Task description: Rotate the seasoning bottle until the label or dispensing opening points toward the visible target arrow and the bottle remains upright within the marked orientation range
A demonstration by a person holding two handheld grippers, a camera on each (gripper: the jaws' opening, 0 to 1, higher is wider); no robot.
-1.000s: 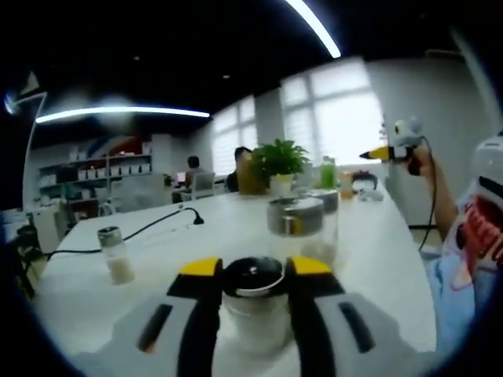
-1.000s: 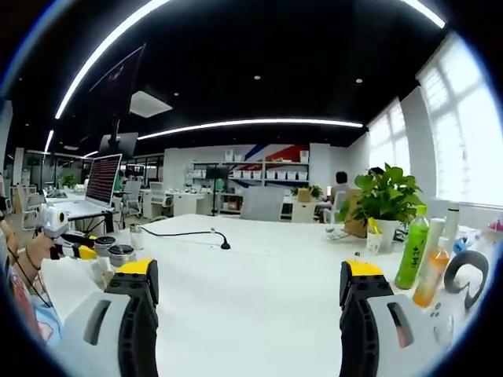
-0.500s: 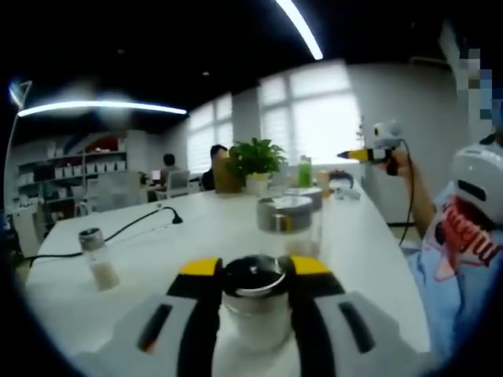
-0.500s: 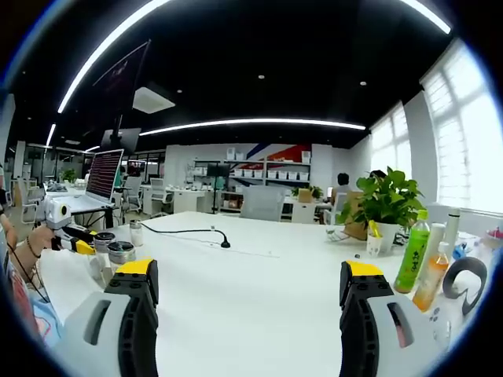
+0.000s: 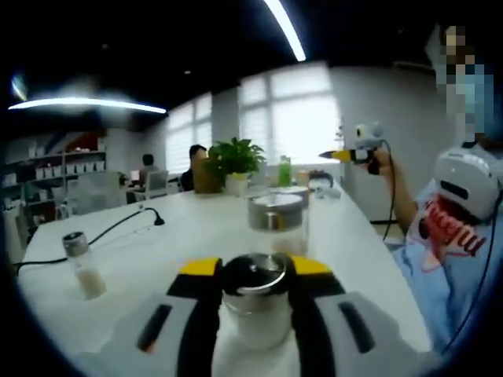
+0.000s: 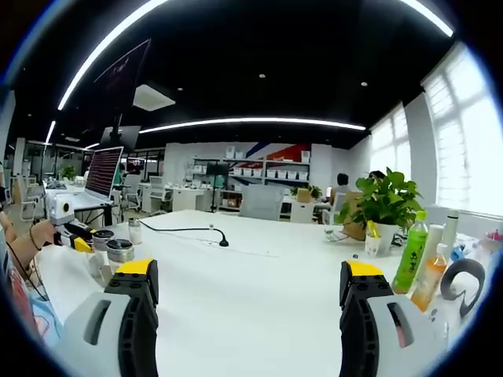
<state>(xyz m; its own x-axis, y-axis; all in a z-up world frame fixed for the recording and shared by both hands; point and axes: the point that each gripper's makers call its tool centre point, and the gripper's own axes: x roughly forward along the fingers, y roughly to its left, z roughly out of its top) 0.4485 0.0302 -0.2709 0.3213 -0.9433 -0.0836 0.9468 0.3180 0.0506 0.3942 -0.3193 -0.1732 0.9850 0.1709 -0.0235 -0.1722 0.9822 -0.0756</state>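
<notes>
Seasoning bottle (image 5: 255,302) stands upright on the white tabletop (image 5: 181,236), clamped between the yellow-tipped jaws of the left tool (image 5: 255,276), at the near edge. Its dark cap shows; the label and dispensing opening cannot be made out, and its base is hidden behind the jaws. No target arrow is discernible. Behind it stand two metal-lidded jars (image 5: 277,220), blurred; a small shaker (image 5: 81,265) stands well apart beside a black cable (image 5: 102,233). Right tool (image 6: 250,290) is spread wide over bare tabletop, holding nothing. Potted plant (image 6: 383,203) and green drink bottle (image 6: 412,251) stand far off.
</notes>
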